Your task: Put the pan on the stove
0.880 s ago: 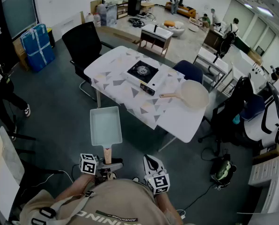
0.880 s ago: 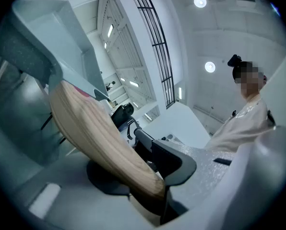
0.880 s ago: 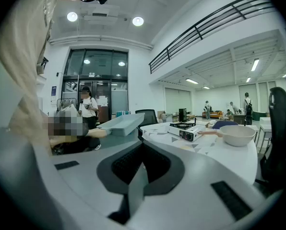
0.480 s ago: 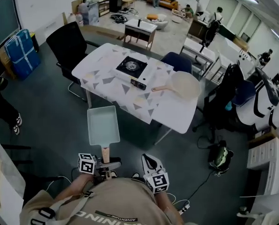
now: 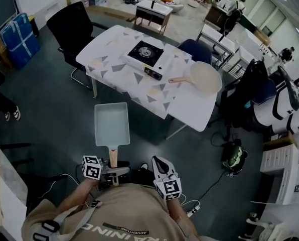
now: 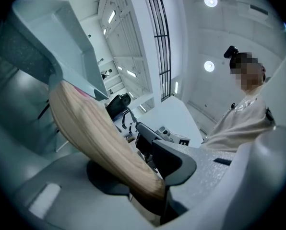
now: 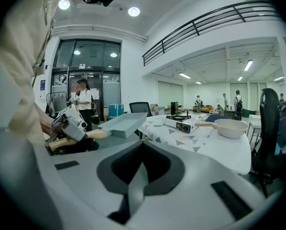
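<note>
Head view: L gripper [image 5: 113, 167] clamped on wooden handle [image 5: 113, 157] of rect pan [image 5: 111, 124], pan off table [image 5: 189, 109], short of near edge; stove [image 5: 145, 53] on table. R gripper [image 5: 160, 165] jaws together, nothing between.

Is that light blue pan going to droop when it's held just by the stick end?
Probably front-heavy: the rectangular pan juts well ahead of the left gripper, which clamps only the end of its wooden handle, so it may want to dip. It looks stiff, not floppy. The smooth rounded handle might twist in the gripper.
</note>
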Motion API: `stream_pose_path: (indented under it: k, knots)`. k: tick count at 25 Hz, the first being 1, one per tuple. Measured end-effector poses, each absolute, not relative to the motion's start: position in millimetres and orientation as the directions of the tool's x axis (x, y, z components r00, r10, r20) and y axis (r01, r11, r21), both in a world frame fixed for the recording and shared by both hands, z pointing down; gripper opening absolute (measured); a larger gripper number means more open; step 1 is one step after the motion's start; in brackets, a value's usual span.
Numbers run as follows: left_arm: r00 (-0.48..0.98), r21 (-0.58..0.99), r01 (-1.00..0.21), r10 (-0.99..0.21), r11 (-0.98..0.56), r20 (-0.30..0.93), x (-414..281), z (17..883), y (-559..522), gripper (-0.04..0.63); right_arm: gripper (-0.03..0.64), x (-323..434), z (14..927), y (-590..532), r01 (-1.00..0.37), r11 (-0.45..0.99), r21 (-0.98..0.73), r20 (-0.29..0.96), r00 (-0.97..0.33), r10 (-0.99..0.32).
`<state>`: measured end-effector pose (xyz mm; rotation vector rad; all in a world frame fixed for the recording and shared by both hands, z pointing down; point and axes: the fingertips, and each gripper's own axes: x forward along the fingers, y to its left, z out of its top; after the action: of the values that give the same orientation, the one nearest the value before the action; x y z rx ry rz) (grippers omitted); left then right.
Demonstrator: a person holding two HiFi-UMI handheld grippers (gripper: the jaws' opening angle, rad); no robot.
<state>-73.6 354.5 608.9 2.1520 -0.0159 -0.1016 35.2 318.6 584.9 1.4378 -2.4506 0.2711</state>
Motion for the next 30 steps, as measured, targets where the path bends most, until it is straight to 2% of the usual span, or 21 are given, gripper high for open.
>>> stream_pose_path:
  k: [16, 30]
  knots:
    - [0.983, 0.845, -0.03, -0.169, -0.533, -0.072, -53, 582, 218, 0.143, 0.0, 45, 596, 167, -0.813, 0.579, -0.068, 0.258, -0.574, -0.777]
    - [0.961, 0.858, -0.105, -0.275, -0.502, -0.043, -28, 583, 131, 0.143, 0.0, 56, 621, 60, -0.707, 0.7, -0.106, 0.278, -0.696, -0.662]
